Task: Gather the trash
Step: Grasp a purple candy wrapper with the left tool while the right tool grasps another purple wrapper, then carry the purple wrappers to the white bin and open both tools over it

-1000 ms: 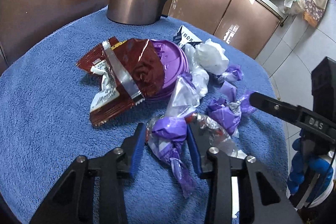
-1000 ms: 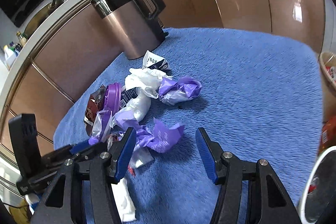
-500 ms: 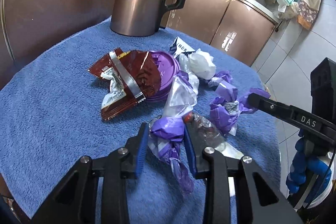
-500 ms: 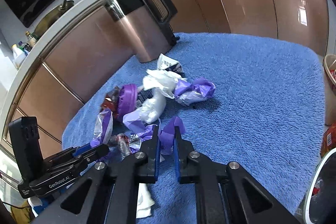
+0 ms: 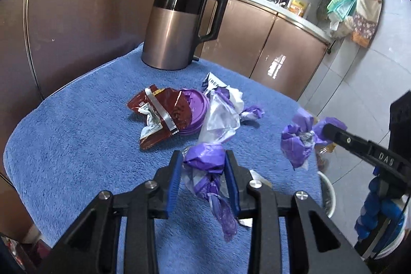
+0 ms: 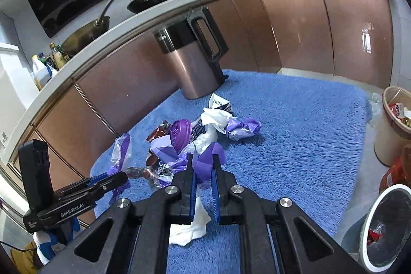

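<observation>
I am clamping my left gripper point(image 5: 203, 166) on a purple plastic wad point(image 5: 204, 158), whose twisted tail is dangling loose below my pads, and I am pinching my right gripper point(image 6: 203, 172) nearly together on a second purple scrap point(image 6: 208, 161), with a white tissue point(image 6: 191, 225) trailing beneath it; both pieces are hanging just above the blue towel point(image 5: 77, 135); the risk I am judging is that the thin film is slipping out, since I am holding only a fold of each, or that the tissue is dropping off on the way, since I cannot tell whether it is caught in my pads; the clear plastic point(image 5: 218, 120) just beyond my left wad may also be clinging to it and dragging along; the rest of the trash, a red snack wrapper point(image 5: 159, 117), a purple lid point(image 5: 194, 109) and a crumpled purple bag point(image 6: 242, 129), is lying in the middle of the towel, nearer than the copper kettle point(image 5: 174, 35); to the near right a white-rimmed bin point(image 6: 385, 227) is holding a red scrap, and farther right a tan bin point(image 6: 393, 135) is holding packets.
</observation>
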Demonstrator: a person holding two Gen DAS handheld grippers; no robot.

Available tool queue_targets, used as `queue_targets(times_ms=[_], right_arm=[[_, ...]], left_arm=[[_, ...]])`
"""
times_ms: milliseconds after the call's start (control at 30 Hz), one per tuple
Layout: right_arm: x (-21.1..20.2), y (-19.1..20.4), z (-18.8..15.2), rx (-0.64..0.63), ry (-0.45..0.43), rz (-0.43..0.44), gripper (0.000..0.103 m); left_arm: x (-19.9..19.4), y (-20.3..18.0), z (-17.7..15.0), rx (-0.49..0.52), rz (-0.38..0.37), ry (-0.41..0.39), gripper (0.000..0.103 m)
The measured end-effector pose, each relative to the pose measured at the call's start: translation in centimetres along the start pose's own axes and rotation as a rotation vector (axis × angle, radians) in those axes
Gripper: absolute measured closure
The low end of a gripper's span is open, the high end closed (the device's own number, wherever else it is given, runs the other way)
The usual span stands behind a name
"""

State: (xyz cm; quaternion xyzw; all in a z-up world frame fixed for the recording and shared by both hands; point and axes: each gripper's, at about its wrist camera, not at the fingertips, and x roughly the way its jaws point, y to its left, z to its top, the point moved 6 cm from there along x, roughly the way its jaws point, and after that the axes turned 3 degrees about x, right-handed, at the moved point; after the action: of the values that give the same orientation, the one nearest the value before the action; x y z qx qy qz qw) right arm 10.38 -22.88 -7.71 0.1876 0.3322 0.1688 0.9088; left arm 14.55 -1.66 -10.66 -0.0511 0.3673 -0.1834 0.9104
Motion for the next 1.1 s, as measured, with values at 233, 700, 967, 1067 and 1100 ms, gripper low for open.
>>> queue_targets(times_ms=[233,700,967,1067,1100], right_arm=[[-3.4,-0.3,-0.5,0.011,-0.047,-0.013,0.093],[-6.0,-1.3,-1.8,0.048,-0.078,-0.027,0.093],[-7.4,-1.7,-1.9,0.051,-0.106,-0.023,0.093],[-8.8,-2.8,-1.9,0.058,-0.13,-0.04,0.093],[-9.2,-3.3,-1.9,0.063,-0.137,-0.048,0.093]], left_arm=[[-0.8,-0.6,-0.9,-0.079,-0.126,0.046,0.072],[-2.7,0.8,-3.5,-0.231,-0.3,0.079,0.07],[-4.4,-1.2,-2.2,-0.15,-0.272,0.053,0.07],[-4.0,-3.4,-1.5,-0.105,-0.282,0.059,0.071],[-3.8,-4.2,-1.3,-0.092,-0.287,0.064,0.071]])
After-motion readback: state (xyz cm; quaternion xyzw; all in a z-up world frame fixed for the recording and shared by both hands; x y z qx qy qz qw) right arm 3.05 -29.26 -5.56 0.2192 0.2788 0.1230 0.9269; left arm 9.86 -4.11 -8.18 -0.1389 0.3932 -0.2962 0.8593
